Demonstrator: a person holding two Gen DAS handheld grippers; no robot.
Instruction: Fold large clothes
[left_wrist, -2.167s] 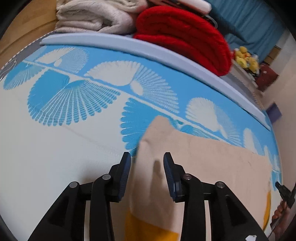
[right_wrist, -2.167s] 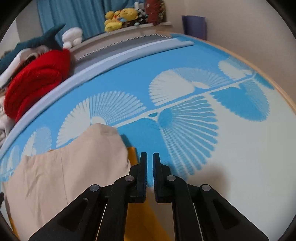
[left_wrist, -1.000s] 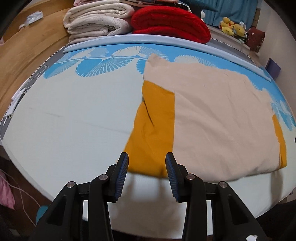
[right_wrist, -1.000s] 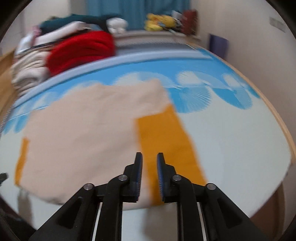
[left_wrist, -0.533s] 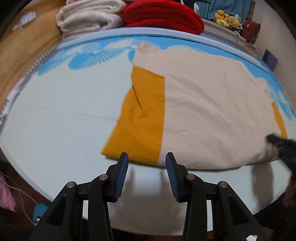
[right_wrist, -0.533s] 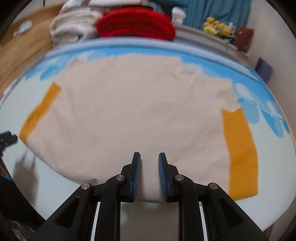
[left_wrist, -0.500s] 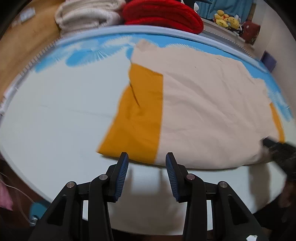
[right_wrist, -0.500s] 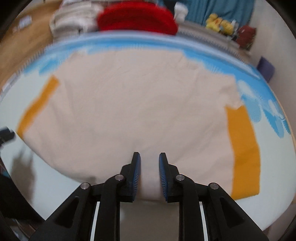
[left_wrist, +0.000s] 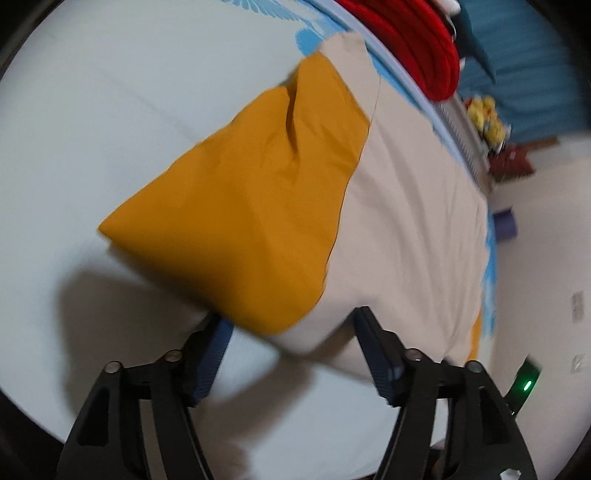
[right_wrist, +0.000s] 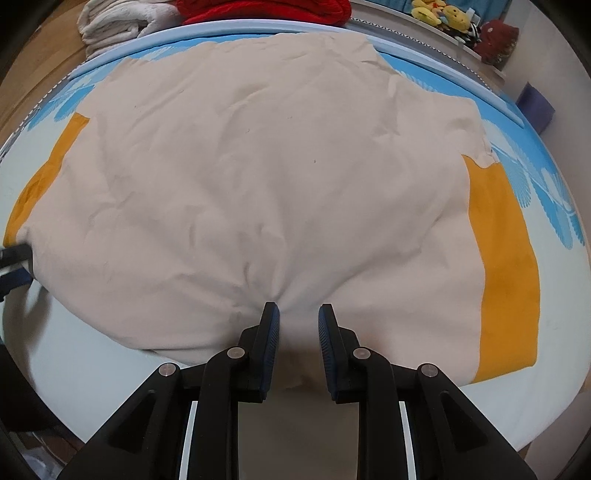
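Observation:
A large beige cloth with orange bands along both sides lies spread on the bed. In the left wrist view its orange corner reaches just between the tips of my left gripper. Those jaws stand wide and are opening, and the pads do not touch the fabric. My right gripper points down at the middle of the cloth's near edge. Its jaws are a little apart with beige fabric showing in the gap. Creases run to its left fingertip. My left gripper also shows at the cloth's left corner.
The bed sheet is white near me and blue with a fan pattern farther off. A red blanket and folded white blankets are stacked behind the bed. Plush toys and a purple box sit at the far right.
My left gripper has dropped and rolled toward the orange corner, and its jaws have spread wider. My right gripper has sunk a little onto the cloth's near edge.

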